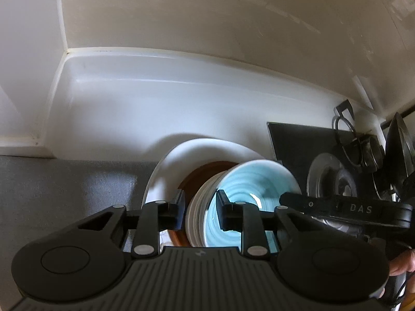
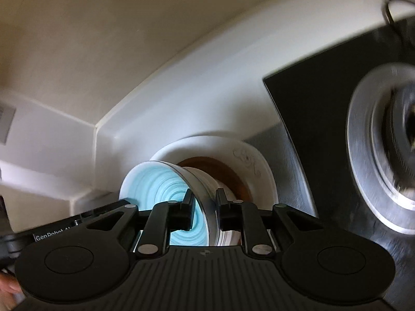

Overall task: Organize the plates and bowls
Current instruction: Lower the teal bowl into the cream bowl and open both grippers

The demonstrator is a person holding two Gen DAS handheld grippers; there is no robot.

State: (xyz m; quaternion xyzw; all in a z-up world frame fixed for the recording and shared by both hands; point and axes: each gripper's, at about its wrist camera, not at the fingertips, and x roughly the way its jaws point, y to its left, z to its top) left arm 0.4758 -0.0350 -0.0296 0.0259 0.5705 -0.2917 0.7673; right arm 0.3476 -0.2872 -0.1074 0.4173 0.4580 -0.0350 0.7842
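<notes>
Two jaws astride blue bowl (image 1: 249, 194) rim, opposite sides, stacked plates (image 2: 259, 160) beneath

Cream walls (image 1: 207, 13) meeting in a corner, glossy white backsplash ledge (image 1: 168, 90) along their base, grey speckled countertop (image 1: 64, 181), black cooktop (image 2: 324, 90) with what may be a burner (image 2: 376, 155), soft daylight

Around the stacked blue bowl (image 1: 249, 181): open grey counter (image 1: 64, 181) is left free on one side, passage behind is closed by the white wall (image 1: 181, 98), and the opposite side is blocked by the black stovetop (image 1: 298, 142).
</notes>
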